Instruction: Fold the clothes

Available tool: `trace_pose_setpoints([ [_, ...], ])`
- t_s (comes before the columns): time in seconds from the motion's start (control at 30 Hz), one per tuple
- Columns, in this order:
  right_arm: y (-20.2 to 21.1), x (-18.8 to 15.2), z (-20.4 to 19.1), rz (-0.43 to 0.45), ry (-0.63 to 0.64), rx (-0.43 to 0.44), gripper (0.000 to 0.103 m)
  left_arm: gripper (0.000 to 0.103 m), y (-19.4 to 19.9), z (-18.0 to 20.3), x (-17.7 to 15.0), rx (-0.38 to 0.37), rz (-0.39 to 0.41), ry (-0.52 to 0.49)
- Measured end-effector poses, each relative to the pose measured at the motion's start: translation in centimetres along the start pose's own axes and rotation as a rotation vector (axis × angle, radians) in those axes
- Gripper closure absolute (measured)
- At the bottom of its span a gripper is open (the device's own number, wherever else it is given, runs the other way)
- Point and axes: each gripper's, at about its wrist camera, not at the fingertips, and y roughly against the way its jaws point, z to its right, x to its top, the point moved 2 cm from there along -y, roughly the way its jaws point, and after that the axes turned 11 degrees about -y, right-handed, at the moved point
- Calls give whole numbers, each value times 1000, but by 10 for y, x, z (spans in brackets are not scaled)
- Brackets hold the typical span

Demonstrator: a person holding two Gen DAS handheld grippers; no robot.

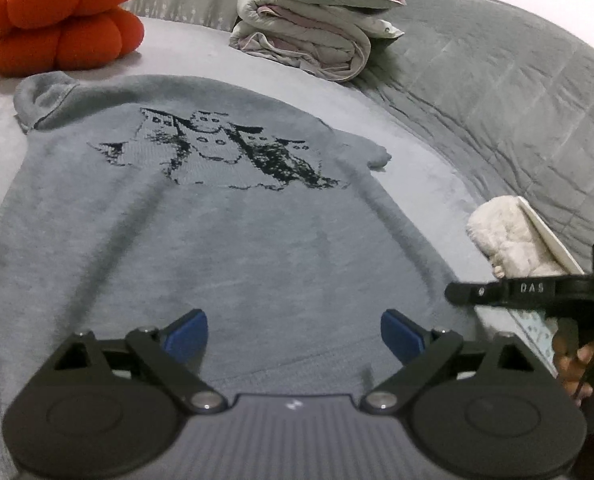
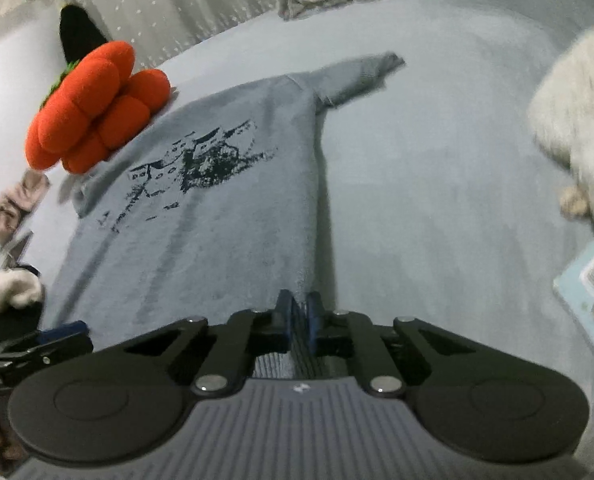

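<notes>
Two grippers work a soft, limp grey sweater (image 1: 225,248) on the bed (image 2: 437,200): left gripper (image 1: 295,334) spread wide above the hem, right gripper (image 2: 300,312) clenched on the sweater's hem corner.

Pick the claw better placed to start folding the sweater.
Right. The right claw is shut on the sweater at its bottom corner, so it could probably lift now. The left claw hangs open over the hem, gripping nothing.

Fuzzy matt knit sweater (image 1: 225,248), plush orange cushion (image 1: 57,20), quilted grey bedspread (image 1: 517,112).
</notes>
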Motion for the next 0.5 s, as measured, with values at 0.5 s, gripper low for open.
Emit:
trace_pose_setpoints([
  [0.5, -31, -33, -69, -3, 472, -71, 73, 10, -1, -4, -2, 21, -15, -13],
])
